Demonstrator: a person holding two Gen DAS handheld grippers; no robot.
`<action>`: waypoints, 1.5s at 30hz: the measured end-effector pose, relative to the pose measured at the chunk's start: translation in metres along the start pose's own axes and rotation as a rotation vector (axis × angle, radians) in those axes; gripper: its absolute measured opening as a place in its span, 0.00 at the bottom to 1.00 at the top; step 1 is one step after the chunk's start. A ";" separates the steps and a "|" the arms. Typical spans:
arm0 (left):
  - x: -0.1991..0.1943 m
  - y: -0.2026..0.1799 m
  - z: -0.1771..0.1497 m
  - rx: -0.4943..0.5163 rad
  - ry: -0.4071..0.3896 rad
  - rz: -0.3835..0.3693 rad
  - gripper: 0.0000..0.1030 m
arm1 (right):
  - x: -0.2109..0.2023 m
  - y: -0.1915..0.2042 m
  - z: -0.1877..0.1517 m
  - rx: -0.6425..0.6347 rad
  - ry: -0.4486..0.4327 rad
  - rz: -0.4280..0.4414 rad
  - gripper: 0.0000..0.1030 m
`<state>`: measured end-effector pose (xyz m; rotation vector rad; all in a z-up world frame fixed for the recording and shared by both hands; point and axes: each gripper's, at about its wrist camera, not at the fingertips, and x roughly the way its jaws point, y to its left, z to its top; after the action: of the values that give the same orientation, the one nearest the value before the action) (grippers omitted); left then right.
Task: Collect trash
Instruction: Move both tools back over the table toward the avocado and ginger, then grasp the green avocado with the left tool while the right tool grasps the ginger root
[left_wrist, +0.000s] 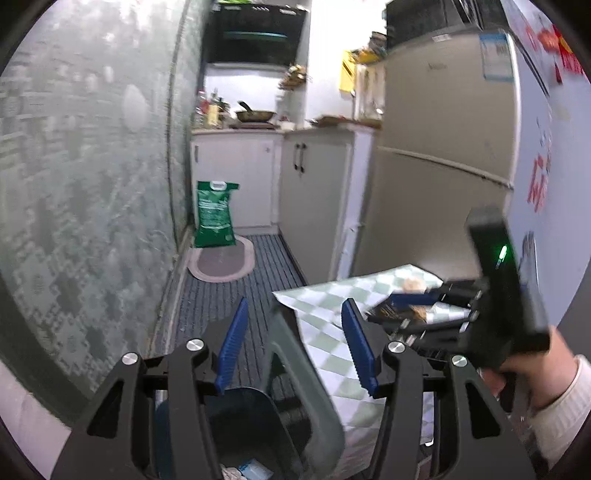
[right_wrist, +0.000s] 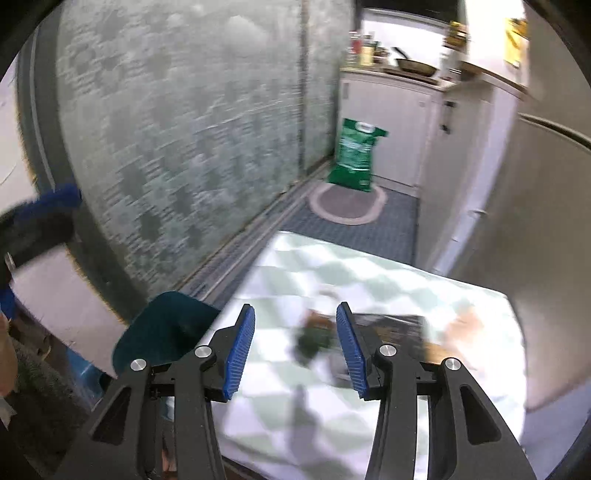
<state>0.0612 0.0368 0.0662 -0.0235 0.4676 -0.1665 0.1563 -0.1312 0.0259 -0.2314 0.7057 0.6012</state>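
My left gripper (left_wrist: 291, 343) is open and empty, held over a dark grey trash bin (left_wrist: 258, 417) whose raised lid (left_wrist: 306, 373) stands between the fingers; white trash lies inside. My right gripper (right_wrist: 295, 350) is open and empty above a table with a green-and-white checked cloth (right_wrist: 332, 280). On the cloth lie a blurred dark green wrapper (right_wrist: 314, 338), a dark flat packet (right_wrist: 391, 325) and a brownish scrap (right_wrist: 465, 321). In the left wrist view the right gripper (left_wrist: 495, 295) reaches over the trash (left_wrist: 413, 306) on the table. The bin lid also shows in the right wrist view (right_wrist: 166, 325).
A patterned frosted-glass partition (left_wrist: 92, 184) runs along the left. A fridge (left_wrist: 443, 166) stands right behind the table. Beyond are white kitchen cabinets (left_wrist: 314, 177), a green sack (left_wrist: 214, 214) on an oval mat (left_wrist: 221, 262), and a stove with a pan (left_wrist: 255, 114).
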 end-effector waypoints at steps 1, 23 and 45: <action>0.005 -0.005 -0.002 0.007 0.009 -0.005 0.54 | -0.004 -0.011 -0.003 0.013 -0.005 -0.015 0.45; 0.136 -0.066 -0.048 0.063 0.273 -0.073 0.47 | -0.025 -0.090 -0.067 0.084 0.038 0.026 0.39; 0.163 -0.071 -0.048 0.049 0.321 -0.070 0.24 | -0.009 -0.106 -0.076 0.110 0.060 0.007 0.39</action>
<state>0.1716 -0.0593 -0.0453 0.0354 0.7829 -0.2518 0.1722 -0.2508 -0.0245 -0.1458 0.7948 0.5618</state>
